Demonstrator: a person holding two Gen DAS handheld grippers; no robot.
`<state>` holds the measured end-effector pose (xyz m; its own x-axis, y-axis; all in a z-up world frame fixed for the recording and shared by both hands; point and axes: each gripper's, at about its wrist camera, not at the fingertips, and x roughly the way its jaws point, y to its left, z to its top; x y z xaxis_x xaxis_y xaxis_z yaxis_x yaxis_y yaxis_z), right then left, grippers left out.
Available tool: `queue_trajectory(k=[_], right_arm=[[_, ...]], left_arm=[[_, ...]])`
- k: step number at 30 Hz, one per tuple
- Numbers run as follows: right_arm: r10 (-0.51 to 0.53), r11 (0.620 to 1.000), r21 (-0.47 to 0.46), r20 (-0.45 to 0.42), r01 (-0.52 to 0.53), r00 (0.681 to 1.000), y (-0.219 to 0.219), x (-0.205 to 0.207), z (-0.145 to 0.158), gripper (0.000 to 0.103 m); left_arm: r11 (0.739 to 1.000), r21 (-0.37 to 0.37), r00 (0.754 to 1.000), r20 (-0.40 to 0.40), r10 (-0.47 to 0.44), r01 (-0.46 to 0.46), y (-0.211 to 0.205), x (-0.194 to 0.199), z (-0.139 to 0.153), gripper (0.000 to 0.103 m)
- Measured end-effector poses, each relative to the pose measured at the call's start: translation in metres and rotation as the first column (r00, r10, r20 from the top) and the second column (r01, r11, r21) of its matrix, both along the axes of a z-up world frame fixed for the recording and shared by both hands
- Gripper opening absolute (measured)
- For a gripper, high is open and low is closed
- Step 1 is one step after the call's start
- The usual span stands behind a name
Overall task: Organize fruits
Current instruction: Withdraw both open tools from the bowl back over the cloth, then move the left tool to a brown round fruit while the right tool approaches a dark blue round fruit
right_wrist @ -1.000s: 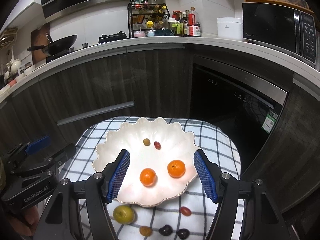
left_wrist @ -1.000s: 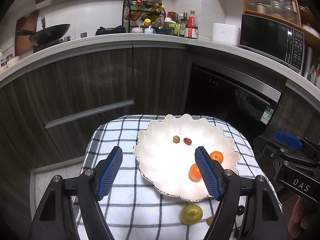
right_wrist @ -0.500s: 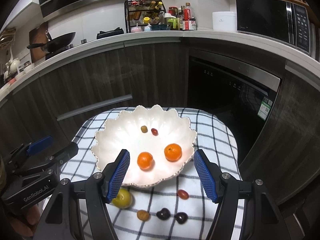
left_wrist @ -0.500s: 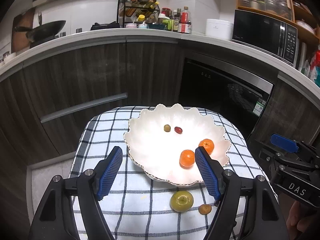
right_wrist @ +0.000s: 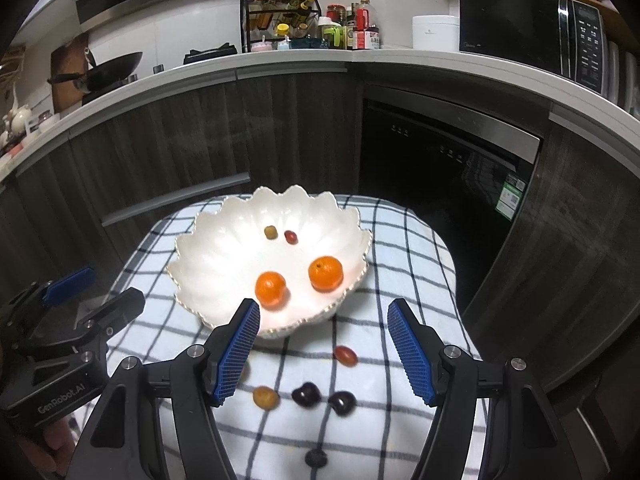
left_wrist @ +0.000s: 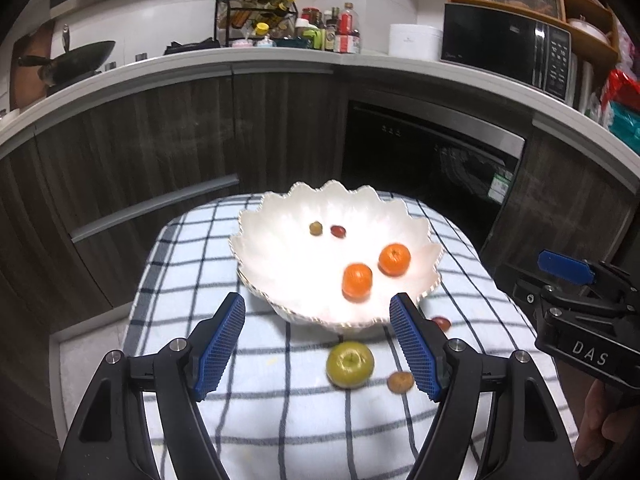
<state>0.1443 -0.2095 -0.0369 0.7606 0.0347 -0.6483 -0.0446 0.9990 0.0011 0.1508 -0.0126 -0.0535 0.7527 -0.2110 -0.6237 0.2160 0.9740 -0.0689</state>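
Note:
A white scalloped bowl (left_wrist: 256,240) (right_wrist: 200,248) rests on a checked cloth and holds two oranges (left_wrist: 357,281) (right_wrist: 325,273), a small green grape (left_wrist: 315,228) and a red grape (left_wrist: 338,231). In front of it on the cloth lie a green apple (left_wrist: 350,364), a brownish grape (right_wrist: 265,397), a red grape (right_wrist: 345,355) and dark grapes (right_wrist: 306,394). My left gripper (left_wrist: 318,344) hovers open above the apple, nothing between its fingers. My right gripper (right_wrist: 324,350) hangs open over the loose grapes, also empty.
The cloth-covered table (left_wrist: 200,264) stands before dark kitchen cabinets (left_wrist: 160,140) and a built-in dishwasher (left_wrist: 432,160). The counter behind carries a wok (left_wrist: 76,60), a spice rack (left_wrist: 256,20) and a microwave (left_wrist: 508,48). A hand (left_wrist: 600,420) holds the other gripper at right.
Both grippers drew back toward me and sank, so the bowl sits higher in the views and more loose fruit shows in front. Their jaws kept the same width.

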Motion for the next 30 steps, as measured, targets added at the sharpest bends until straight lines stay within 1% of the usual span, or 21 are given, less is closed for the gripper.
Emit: queue_trajectory(k=[9, 17, 19, 23, 30], right_arm=[[-0.036, 0.999, 0.009, -0.047, 0.036, 0.998, -0.011, -0.024, -0.027, 0.068], [-0.050, 0.999, 0.004, -0.097, 0.050, 0.994, -0.013, -0.035, -0.045, 0.067], [-0.051, 0.999, -0.007, -0.110, 0.051, 0.993, -0.013, -0.037, -0.050, 0.067], [-0.050, 0.999, -0.019, -0.138, 0.048, 0.989, -0.014, -0.044, -0.061, 0.067], [-0.050, 0.999, -0.020, -0.182, 0.047, 0.982, -0.016, -0.052, -0.079, 0.067]], left_arm=[[0.993, 0.026, 0.993, -0.027, -0.112, 0.112, -0.020, -0.018, -0.024, 0.074], [0.984, 0.045, 0.984, -0.051, -0.172, 0.175, -0.032, -0.023, -0.047, 0.074], [0.979, 0.058, 0.980, -0.053, -0.193, 0.196, -0.035, -0.025, -0.052, 0.074], [0.970, 0.052, 0.970, -0.059, -0.234, 0.237, -0.039, -0.028, -0.059, 0.074], [0.945, 0.100, 0.950, -0.055, -0.308, 0.312, -0.050, -0.029, -0.071, 0.073]])
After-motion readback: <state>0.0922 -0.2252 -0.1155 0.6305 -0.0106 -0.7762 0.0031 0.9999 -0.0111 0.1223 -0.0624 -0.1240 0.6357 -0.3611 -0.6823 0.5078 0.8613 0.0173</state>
